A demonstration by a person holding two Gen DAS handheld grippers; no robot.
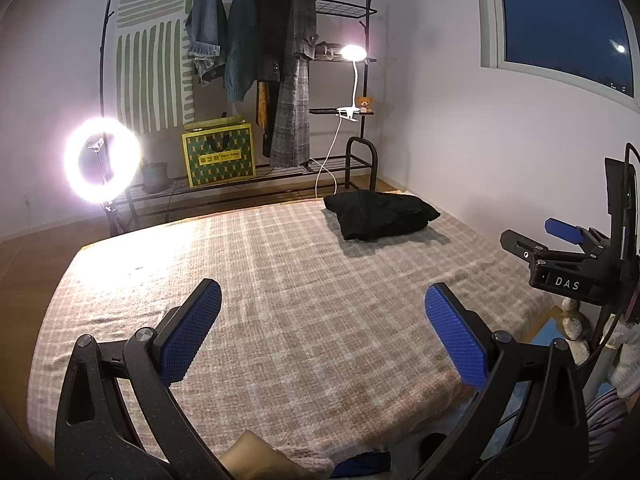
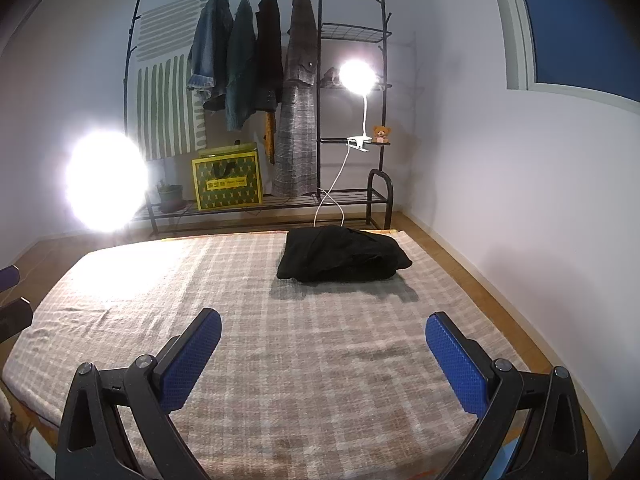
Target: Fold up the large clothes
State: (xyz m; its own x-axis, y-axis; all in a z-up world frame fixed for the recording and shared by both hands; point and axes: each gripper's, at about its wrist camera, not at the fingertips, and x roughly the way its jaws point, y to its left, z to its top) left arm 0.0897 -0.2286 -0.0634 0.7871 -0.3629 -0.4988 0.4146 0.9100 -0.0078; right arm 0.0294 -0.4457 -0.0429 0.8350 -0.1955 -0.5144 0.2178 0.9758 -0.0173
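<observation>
A black garment (image 1: 380,214) (image 2: 342,254) lies folded in a compact pile at the far right corner of the checked beige blanket (image 1: 260,264) (image 2: 240,300). My left gripper (image 1: 322,300) hovers open over the blanket's near half, with nothing between its blue pads. My right gripper (image 2: 323,328) is open too and empty, well short of the garment. In the left wrist view the right gripper's body (image 1: 568,256) shows at the right edge, beside the blanket.
A black clothes rack (image 2: 320,92) with several hanging coats (image 2: 256,72) stands behind the blanket. On it are a yellow-green box (image 2: 227,178), a plant pot (image 2: 170,197), a clip lamp (image 2: 357,76) and a small teddy (image 2: 381,134). A bright ring light (image 1: 102,160) glares at left. A white wall (image 2: 520,160) runs along the right.
</observation>
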